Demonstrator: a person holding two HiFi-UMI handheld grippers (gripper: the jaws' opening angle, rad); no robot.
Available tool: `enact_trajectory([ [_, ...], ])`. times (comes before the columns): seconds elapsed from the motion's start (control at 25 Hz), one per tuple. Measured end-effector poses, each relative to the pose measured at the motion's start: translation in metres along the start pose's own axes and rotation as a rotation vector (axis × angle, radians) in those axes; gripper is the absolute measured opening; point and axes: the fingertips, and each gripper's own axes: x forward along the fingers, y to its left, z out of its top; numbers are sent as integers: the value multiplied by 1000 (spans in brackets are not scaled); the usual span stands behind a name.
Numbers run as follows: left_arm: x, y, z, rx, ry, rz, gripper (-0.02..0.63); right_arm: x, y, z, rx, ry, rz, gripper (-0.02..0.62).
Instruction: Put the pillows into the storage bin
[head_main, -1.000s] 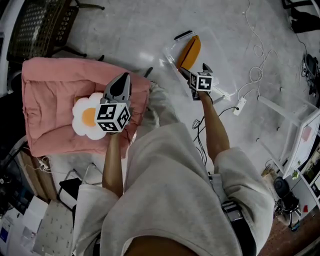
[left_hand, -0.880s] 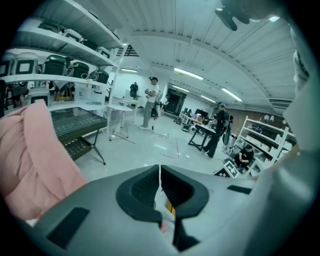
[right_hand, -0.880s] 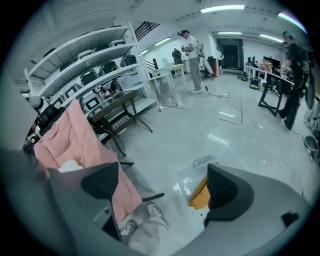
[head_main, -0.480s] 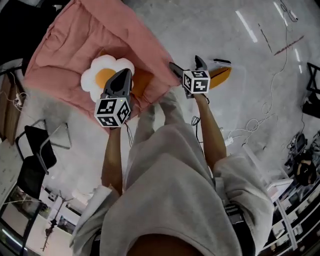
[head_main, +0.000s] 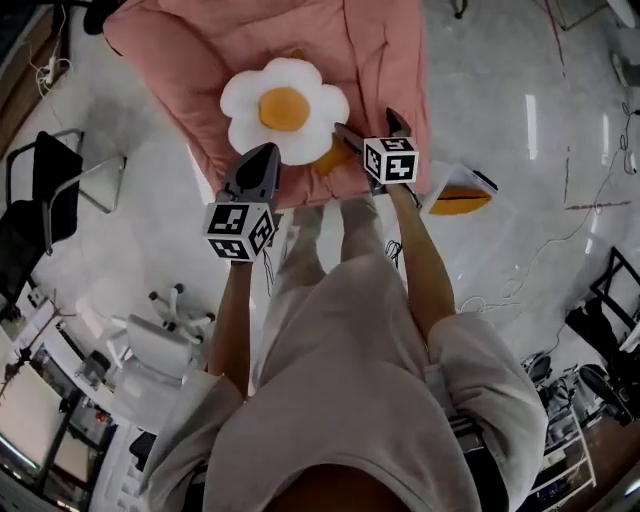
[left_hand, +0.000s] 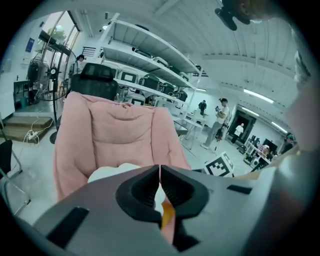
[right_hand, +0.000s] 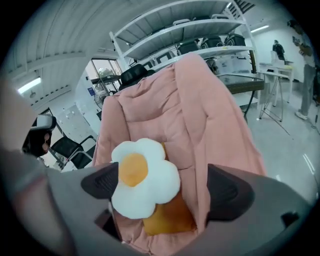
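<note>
A white flower pillow with an orange centre (head_main: 284, 108) (right_hand: 144, 178) lies on the seat of a pink padded chair (head_main: 210, 45) (right_hand: 200, 115) (left_hand: 115, 135). An orange pillow (head_main: 328, 160) (right_hand: 167, 217) sticks out from under it. My right gripper (head_main: 370, 125) (right_hand: 162, 187) is open, its jaws spread wide just short of the flower pillow and touching nothing. My left gripper (head_main: 266, 152) (left_hand: 160, 180) is shut and empty, pointing at the chair's front edge. To the right on the floor, a clear storage bin (head_main: 447, 180) holds another orange pillow (head_main: 462, 201).
Black chairs (head_main: 40, 190) stand at the left, and a white swivel chair (head_main: 165, 335) is behind my left arm. Cables (head_main: 520, 275) trail over the floor at the right. Shelves (left_hand: 150, 65) and people (left_hand: 220, 117) are far behind the pink chair.
I have turned from the storage bin to the pink chair. The flower pillow now lies straight ahead of both grippers, and the right gripper has come away from the bin, still open.
</note>
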Motion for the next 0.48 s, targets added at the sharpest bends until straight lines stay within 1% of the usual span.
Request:
enact_trajectory([
  [0.08, -3, 19, -11, -26, 6, 11, 17, 27, 13, -7, 0, 29, 17, 551],
  [0.2, 0, 40, -29, -54, 18, 12, 17, 65, 20, -23, 18, 69, 25, 551],
  [0.48, 34, 67, -64, -75, 38, -31, 17, 137, 14, -62, 51, 133, 34, 549],
])
